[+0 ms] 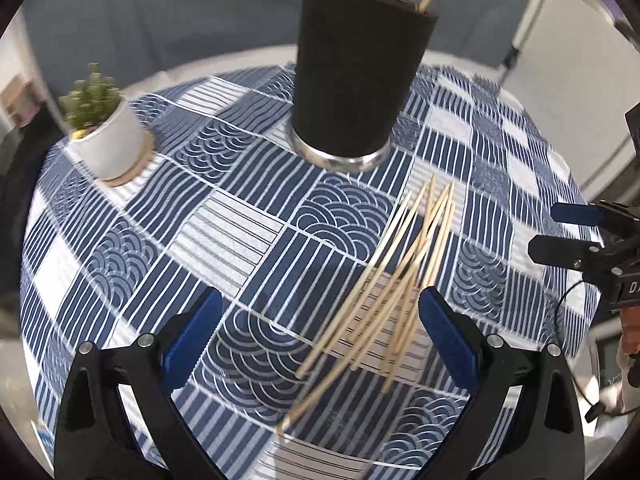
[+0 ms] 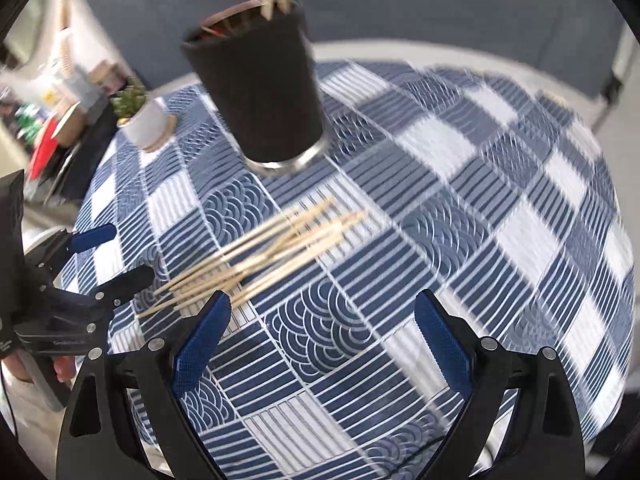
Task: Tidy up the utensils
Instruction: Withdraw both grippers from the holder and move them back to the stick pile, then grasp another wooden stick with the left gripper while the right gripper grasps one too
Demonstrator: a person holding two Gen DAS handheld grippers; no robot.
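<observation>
Here both grippers stand wide with nothing between the pads. The left gripper (image 1: 320, 328) hangs over the near end of a loose pile of chopsticks (image 1: 396, 280) lying mid-tabletop on the patterned cloth (image 1: 224, 224). The right gripper (image 2: 322, 334) is just beside the pile. A dark cup (image 1: 352, 76) holding a few sticks stands toward the far edge, and a potted plant (image 1: 104, 128) sits at the far left corner.

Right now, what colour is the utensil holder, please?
Black, with a silver base; utensil holder shows best in the left wrist view.
</observation>
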